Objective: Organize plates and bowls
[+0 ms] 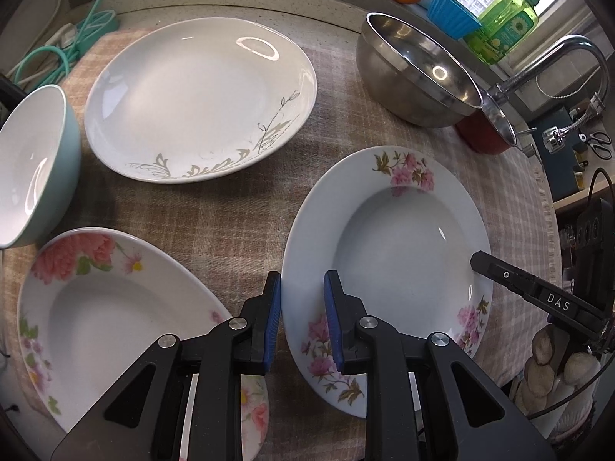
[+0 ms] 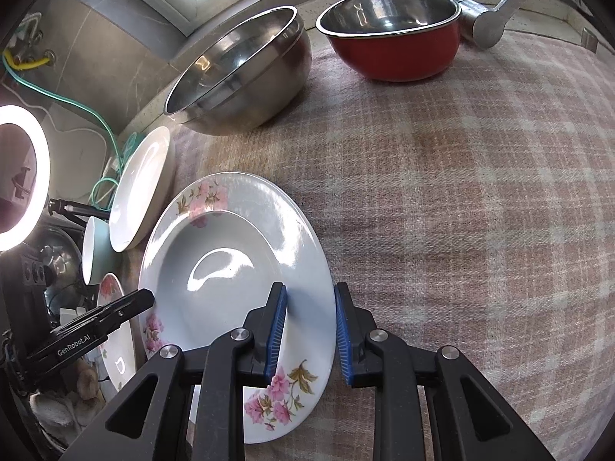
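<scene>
Straddling opposite edges of the pink-flowered deep plate, we have the left gripper at the plate's lower-left rim in the left wrist view, and the right gripper over its right rim in the right wrist view. Both sets of jaws are spread with a gap to the rim, so neither is clenched on anything yet, and the plate lies flat on the checked cloth in the middle of each frame. We judge the main risk to be a slip: the rim is glossy and thin, and if we close on one side only, the plate could tilt and slide out. Uneven closing might also drag the cloth and nudge the peony plate at lower left, which sits just beside the left jaws. Lifting carelessly could swing the plate toward the steel bowl or the red bowl in the upper part of the right view.
</scene>
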### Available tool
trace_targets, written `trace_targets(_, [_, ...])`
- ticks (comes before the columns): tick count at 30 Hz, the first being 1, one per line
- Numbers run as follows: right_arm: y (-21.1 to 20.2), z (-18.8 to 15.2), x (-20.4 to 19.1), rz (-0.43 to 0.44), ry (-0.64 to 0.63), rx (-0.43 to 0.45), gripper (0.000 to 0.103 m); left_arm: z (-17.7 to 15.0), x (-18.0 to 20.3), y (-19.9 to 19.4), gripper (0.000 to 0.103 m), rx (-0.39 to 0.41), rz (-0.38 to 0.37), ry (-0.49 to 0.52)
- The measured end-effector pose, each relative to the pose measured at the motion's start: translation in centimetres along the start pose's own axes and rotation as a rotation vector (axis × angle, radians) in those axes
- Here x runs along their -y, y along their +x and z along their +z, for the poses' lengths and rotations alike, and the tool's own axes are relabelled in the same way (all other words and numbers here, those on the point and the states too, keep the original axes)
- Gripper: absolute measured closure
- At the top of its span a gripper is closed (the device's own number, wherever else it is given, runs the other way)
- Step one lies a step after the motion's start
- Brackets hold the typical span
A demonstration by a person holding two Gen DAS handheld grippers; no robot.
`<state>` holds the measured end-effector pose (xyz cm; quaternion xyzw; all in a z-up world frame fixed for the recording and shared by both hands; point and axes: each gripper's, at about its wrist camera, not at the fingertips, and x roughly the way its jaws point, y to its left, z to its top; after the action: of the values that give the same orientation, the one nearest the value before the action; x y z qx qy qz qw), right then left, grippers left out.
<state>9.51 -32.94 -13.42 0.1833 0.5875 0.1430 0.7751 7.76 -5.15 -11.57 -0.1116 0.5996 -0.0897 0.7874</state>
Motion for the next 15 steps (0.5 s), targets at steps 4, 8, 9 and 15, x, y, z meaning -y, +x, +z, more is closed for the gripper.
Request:
trace_targets(4, [0.0, -0.4, 0.0, -0.002, 0.001, -0.001, 0.081, -0.5, 0.0, -0.2, 0.083, -0.001, -0.001, -0.004])
trace_targets(8, [-0.2, -0.9, 0.1, 0.001, 0.01, -0.007, 0.081, -1.1, 0.1, -0.3, 0.083, -0.004, -0.003, 0.001])
trace_targets(9, [-0.2, -1.0, 0.1, -0.001, 0.009, -0.008, 0.081, -1.2, 0.1, -0.3, 0.083, -0.005, -0.003, 0.002])
trace_targets(15, [-0.7, -1.6, 0.3, -0.014, 0.004, -0.008, 0.081, -1.7, 0.3, -0.4, 0.083, -0.009, -0.008, -0.002])
